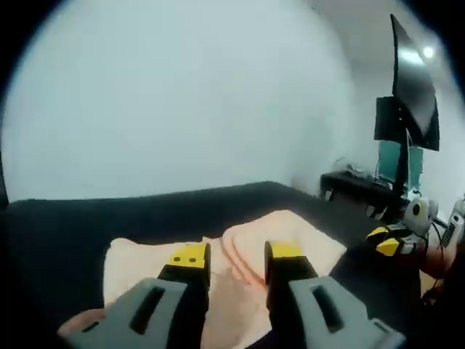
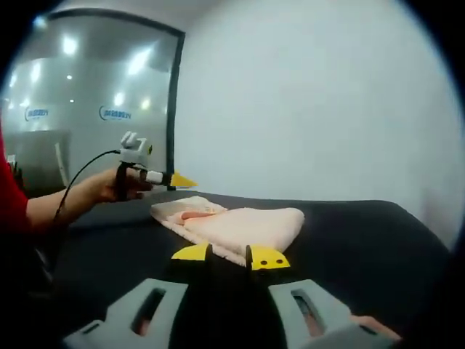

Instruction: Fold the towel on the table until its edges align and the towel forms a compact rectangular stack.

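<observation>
nearest the lens in the left gripper view, the left gripper (image 1: 236, 256) is seen with its two grey, yellow-tipped jaws held apart, nothing between them, poised over the pink towel (image 1: 290, 236). whether the tips touch the cloth cannot be told. the towel is spread on the black table (image 1: 87, 222), rumpled, with a raised fold running away from the jaws toward the far edge. at the right of this view the right gripper (image 1: 385, 241) is seen from the side, its yellow tips just beyond the towel's right edge, above the table.

in the right gripper view, the right gripper is seen with its yellow tips nearly together, only a narrow gap left between them and nothing caught in it. the tips are set low over the dark tabletop, just short of the towel's near edge; contact with the cloth cannot be made out. the towel is seen lying as a loosely folded heap near the middle of the table, with layered edges along its near side that are not lined up. beyond it, at the left, the left gripper is held by a hand (image 2: 109, 187) above the towel's far corner, a black cable (image 2: 76, 178) trailing from it. a red sleeve (image 2: 9, 200) is seen at the left edge. a white wall (image 2: 312, 94) and a dark-framed glass panel (image 2: 87, 94) are seen behind.
</observation>
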`<state>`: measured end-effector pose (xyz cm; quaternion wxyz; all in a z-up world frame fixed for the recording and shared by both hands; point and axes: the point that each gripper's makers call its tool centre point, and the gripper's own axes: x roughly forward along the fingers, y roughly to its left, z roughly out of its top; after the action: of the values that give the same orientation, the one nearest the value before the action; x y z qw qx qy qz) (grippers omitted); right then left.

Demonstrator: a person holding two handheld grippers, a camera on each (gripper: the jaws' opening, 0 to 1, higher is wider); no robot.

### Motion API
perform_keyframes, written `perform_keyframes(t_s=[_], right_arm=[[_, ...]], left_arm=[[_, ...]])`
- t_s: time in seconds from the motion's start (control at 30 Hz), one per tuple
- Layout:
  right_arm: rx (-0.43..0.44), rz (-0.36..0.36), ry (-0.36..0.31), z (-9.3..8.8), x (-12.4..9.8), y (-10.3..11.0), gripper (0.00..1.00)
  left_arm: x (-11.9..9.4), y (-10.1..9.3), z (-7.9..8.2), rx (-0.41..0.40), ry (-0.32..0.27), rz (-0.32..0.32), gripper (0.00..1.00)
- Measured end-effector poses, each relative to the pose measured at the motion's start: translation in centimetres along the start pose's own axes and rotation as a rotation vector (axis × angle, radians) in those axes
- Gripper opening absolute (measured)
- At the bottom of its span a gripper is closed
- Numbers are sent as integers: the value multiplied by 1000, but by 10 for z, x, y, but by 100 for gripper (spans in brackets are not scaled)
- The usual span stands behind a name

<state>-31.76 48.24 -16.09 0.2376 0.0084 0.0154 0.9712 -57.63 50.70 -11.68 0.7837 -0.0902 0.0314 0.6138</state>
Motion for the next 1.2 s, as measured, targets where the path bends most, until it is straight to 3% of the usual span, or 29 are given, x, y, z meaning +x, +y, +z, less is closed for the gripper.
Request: perform_keyframes(t_s=[0.03, 0.1, 0.13, 0.23, 0.3, 0.33, 0.37, 0.4, 0.47, 0.53, 0.57, 0.63, 0.67, 0.73, 0.83, 0.97, 1.0, 1.1, 1.13, 1.17, 1.2], right_arm=[[1, -2, -5, 1, 1, -1, 16], [5, -8, -4, 1, 1, -3, 16], [7, -10, -2, 0, 1, -4, 16], [6, -7, 14, -3, 3, -4, 16], [2, -12, 19, -3, 3, -5, 16], [1, -12, 22, -4, 2, -5, 16], [3, -13, 23, -4, 2, -5, 16], [11, -13, 16, -2, 2, -5, 16], [27, -11, -3, 1, 3, -6, 16], [45, -8, -13, 3, 5, -8, 16], [49, -6, -12, 3, 6, -9, 16], [74, -13, 6, -1, 5, -10, 16], [75, -14, 8, -1, 4, -10, 16], [84, -30, -2, 1, 0, -14, 16], [82, -64, 16, -3, 3, -21, 16], [90, -69, 18, -4, 6, -25, 16], [102, -70, 22, -5, 7, -26, 16], [113, -83, 71, -12, 12, -31, 17], [120, -95, 86, -12, 15, -35, 18], [138, -156, 117, -14, 13, -43, 19], [225, -192, 121, -11, 13, -49, 19]], left_arm=[[-5, 6, 4, 0, -17, 11, 28], [-23, 21, 15, 32, -104, 30, 29], [-32, 34, 19, 9, -140, 51, 30], [-58, 67, 6, -47, -205, 101, 31], [-69, 83, -2, -122, -282, 115, 30], [-76, 90, -16, -212, -308, 121, 30], [-81, 98, -23, -234, -315, 147, 27], [-87, 107, -23, -317, -284, 180, 27], [-106, 109, 9, -320, -486, 155, 26], [-111, 120, -7, -448, -460, 172, 26], [-112, 125, -11, -465, -463, 190, 27], [-118, 126, -5, -506, -516, 177, 27], [-119, 114, -2, -505, -540, 147, 27], [-113, 108, -2, -492, -529, 131, 27], [-96, 95, -12, -387, -432, 138, 28], [-86, 83, -20, -313, -364, 123, 28], [-81, 94, -21, -306, -356, 120, 27], [-74, 88, -31, -291, -307, 118, 27], [-73, 89, -33, -284, -296, 120, 27], [-73, 88, -32, -279, -297, 122, 27], [-73, 88, -31, -277, -297, 122, 27]])
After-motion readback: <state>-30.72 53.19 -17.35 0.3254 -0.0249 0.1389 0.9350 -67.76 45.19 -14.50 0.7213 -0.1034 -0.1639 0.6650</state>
